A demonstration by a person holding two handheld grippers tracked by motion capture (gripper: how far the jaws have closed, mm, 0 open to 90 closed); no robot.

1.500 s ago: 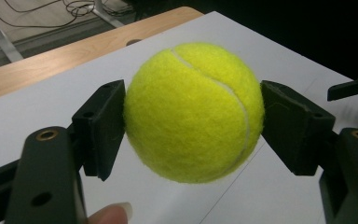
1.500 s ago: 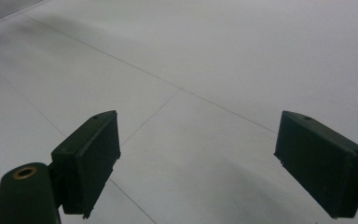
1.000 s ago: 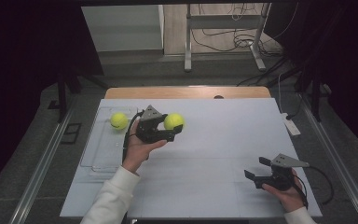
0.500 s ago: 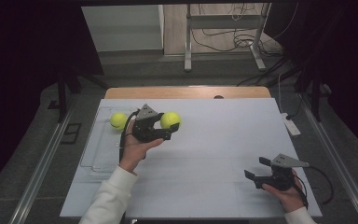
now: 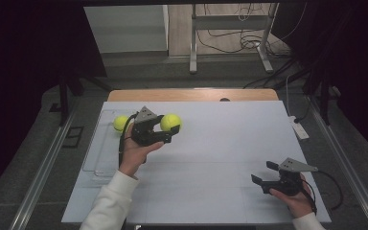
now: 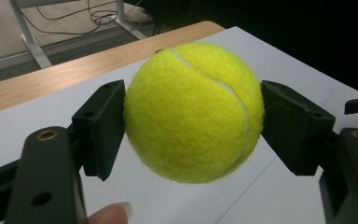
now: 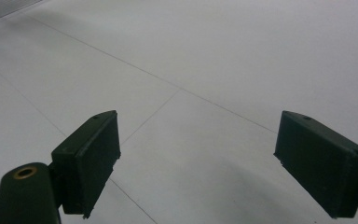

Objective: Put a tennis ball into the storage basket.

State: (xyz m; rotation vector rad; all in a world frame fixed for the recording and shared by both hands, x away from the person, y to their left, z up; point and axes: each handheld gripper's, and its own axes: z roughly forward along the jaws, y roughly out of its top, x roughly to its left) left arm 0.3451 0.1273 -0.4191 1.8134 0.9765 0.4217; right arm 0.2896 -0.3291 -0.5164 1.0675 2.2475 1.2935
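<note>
We note the left gripper [image 5: 168,125] clamped on a tennis ball [image 6: 193,112] above the desk's [image 5: 230,143] far-left part; the right gripper [image 5: 263,173] spread apart, near-right corner

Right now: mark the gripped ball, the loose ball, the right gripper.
gripped ball [image 6: 193,112], left gripper view, front face.
loose ball [image 5: 120,123], high view, top.
right gripper [image 5: 263,173], high view, between its fingertips.

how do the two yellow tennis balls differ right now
One yellow felt tennis ball is clamped between the two black pads of the left hand-held gripper; the other yellow tennis ball is held by nothing. The clamped ball sits over the white table sheet, the other inside the clear plastic tray at the table's left. Both look alike in colour and size.
</note>
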